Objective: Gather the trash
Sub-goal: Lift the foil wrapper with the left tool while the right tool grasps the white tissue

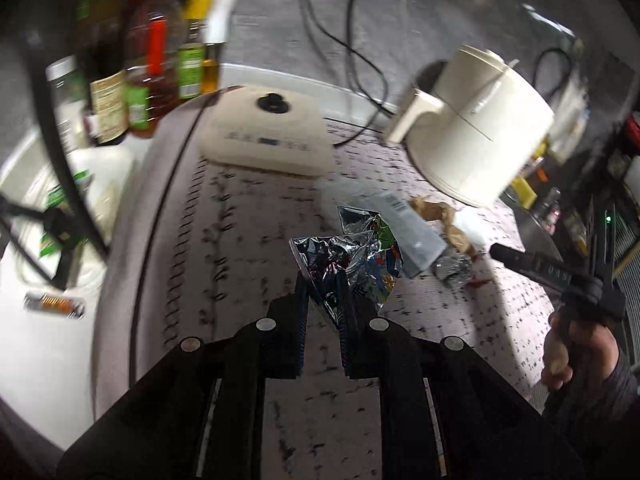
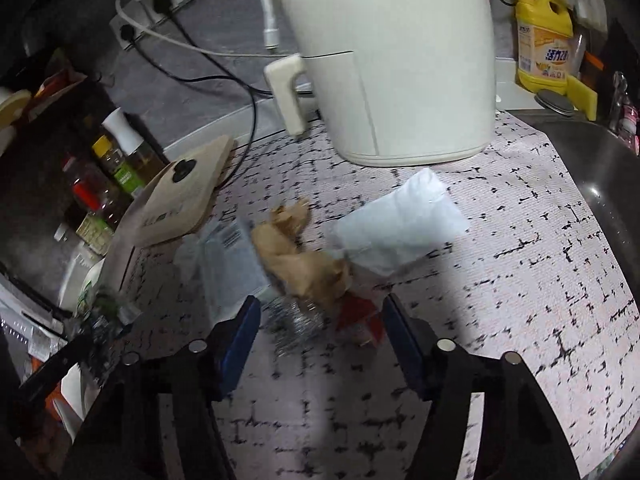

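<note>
Black fingers of the left gripper (image 1: 324, 276) fill the bottom of its view, pinched tight on a crumpled foil wrapper (image 1: 352, 264) that stands up off the mat (image 1: 240, 240). No earlier look is on hand, so nothing can be said of how it got there.

Largest thing on the worktop is the cream air fryer (image 2: 392, 60), standing at the back edge of the mat with its handle facing forward. Left of it lies a flat cream scale (image 1: 268, 136) with a black knob, and beyond that, at the back left corner, a cluster of bottles (image 1: 152, 64). A steel sink (image 2: 600, 184) borders the right edge, with a yellow soap bottle (image 2: 540, 48) behind it.

Mid-mat, in front of the fryer, the remaining trash lies in 1 loose heap: a white bag (image 2: 400, 228), a clear sleeve (image 2: 228, 256) with a barcode, a brown paper wad (image 2: 300, 256) between them, then a foil ball (image 2: 296, 320) and a red scrap (image 2: 356, 316) at the near side.

Right gripper (image 2: 320, 332) hangs over that heap, its blue-padded jaws apart, straddling the foil ball and red scrap without pressing on either. A hand (image 1: 576, 344) holds it.
</note>
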The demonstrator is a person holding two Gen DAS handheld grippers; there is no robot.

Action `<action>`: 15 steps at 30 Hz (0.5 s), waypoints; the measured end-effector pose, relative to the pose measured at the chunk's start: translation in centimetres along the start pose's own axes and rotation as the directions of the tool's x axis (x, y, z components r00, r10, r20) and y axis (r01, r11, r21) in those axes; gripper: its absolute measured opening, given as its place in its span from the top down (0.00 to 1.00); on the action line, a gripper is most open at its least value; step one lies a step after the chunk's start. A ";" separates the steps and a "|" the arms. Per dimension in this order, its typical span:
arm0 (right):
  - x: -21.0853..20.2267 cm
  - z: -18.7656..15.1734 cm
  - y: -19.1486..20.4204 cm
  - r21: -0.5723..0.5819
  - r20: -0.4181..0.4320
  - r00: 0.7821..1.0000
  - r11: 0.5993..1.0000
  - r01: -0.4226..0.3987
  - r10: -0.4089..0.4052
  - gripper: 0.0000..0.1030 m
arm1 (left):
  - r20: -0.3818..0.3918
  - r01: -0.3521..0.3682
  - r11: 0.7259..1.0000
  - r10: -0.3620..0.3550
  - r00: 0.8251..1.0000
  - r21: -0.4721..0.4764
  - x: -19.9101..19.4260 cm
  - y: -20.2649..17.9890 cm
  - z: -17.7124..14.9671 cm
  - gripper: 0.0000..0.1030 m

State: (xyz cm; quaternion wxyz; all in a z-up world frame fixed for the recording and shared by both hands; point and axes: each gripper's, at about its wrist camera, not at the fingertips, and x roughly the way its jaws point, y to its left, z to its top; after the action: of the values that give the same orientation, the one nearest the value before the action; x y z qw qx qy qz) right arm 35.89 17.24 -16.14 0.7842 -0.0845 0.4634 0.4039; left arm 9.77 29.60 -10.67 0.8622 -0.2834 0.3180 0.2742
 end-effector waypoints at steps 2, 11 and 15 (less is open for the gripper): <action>0.7 0.7 -1.2 0.013 -0.008 1.000 1.000 0.009 -0.009 0.44 | 0.002 -0.021 1.000 0.021 1.000 -0.016 -0.3 0.3 -0.4 0.87; 3.6 3.4 -4.1 -0.011 -0.004 0.999 0.999 0.049 -0.049 0.47 | -0.001 -0.110 0.992 0.110 0.994 -0.065 -1.0 0.6 -1.4 0.87; 4.9 4.3 -4.2 -0.067 0.004 0.998 0.996 0.065 -0.065 0.47 | 0.007 -0.142 0.987 0.143 0.990 -0.076 -1.6 0.2 -1.6 0.87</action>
State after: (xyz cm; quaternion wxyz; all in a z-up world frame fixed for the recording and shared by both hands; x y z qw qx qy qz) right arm 42.88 19.38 -18.67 0.7939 -0.1255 0.4460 0.3937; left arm 7.97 28.23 -10.66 0.8310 -0.2905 0.3217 0.3487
